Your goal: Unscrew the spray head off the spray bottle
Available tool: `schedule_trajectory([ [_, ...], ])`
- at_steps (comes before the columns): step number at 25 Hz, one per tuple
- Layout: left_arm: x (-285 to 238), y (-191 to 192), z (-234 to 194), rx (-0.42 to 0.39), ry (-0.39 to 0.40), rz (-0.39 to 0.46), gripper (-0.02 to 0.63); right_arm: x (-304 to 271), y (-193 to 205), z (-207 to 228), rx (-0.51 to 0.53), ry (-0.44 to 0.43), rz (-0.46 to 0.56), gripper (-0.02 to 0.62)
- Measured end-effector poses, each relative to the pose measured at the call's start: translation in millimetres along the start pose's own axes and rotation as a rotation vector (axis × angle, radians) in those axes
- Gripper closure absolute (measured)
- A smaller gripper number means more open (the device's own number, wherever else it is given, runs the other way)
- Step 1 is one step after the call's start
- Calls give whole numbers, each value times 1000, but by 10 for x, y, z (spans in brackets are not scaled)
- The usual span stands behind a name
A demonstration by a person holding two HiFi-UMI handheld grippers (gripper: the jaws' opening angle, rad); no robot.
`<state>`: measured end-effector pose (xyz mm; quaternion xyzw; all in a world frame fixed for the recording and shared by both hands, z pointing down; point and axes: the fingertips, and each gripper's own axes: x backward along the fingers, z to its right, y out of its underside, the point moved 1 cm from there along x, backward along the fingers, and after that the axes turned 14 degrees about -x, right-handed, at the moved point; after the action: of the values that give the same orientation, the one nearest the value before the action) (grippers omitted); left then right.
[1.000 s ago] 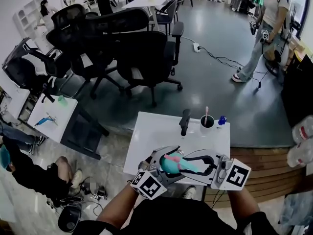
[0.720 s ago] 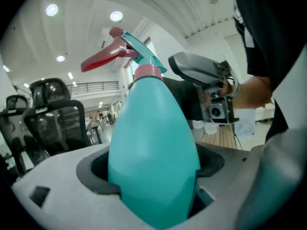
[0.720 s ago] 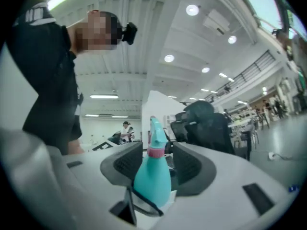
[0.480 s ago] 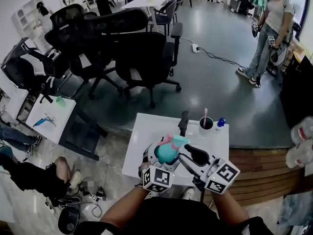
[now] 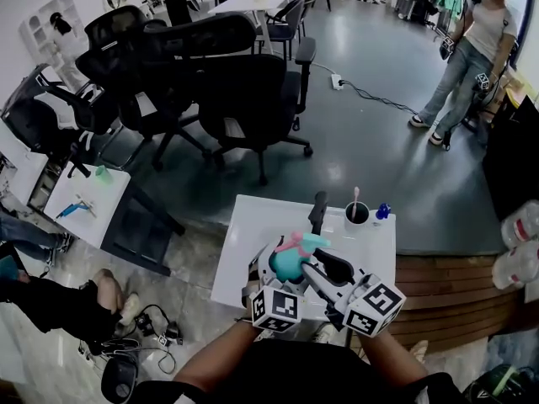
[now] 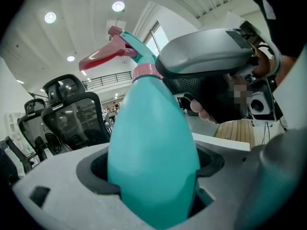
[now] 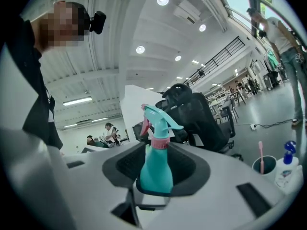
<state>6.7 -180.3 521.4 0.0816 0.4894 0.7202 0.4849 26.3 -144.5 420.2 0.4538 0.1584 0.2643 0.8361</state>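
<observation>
A teal spray bottle (image 5: 288, 264) with a pink collar and a teal-and-pink spray head (image 5: 300, 241) is held upright over the white table (image 5: 253, 225). My left gripper (image 5: 280, 273) is shut on its belly; in the left gripper view the teal body (image 6: 152, 152) fills the gap between the jaws. My right gripper (image 5: 315, 263) reaches in from the right at neck height. Its jaws have just been closing. In the right gripper view the bottle (image 7: 156, 169) stands between them with a gap on each side of the collar (image 7: 159, 143).
On the table's far edge stand a black cup with a pink toothbrush (image 5: 357, 212), a small blue-capped bottle (image 5: 382, 209) and a black handle-like object (image 5: 317, 210). Black office chairs (image 5: 244, 91) crowd the floor beyond. A person (image 5: 467, 57) stands at the far right.
A second ago the bottle lay sideways between both grippers; now it stands upright in the left one. Both grippers rolled and dropped nearer me. The person at the back stepped right.
</observation>
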Motion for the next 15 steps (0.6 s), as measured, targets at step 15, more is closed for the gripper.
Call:
schedule_trajectory([
  [15,-46,43,-4,24,-8,-13,160,-95,-4,67,-24,62,5,436],
])
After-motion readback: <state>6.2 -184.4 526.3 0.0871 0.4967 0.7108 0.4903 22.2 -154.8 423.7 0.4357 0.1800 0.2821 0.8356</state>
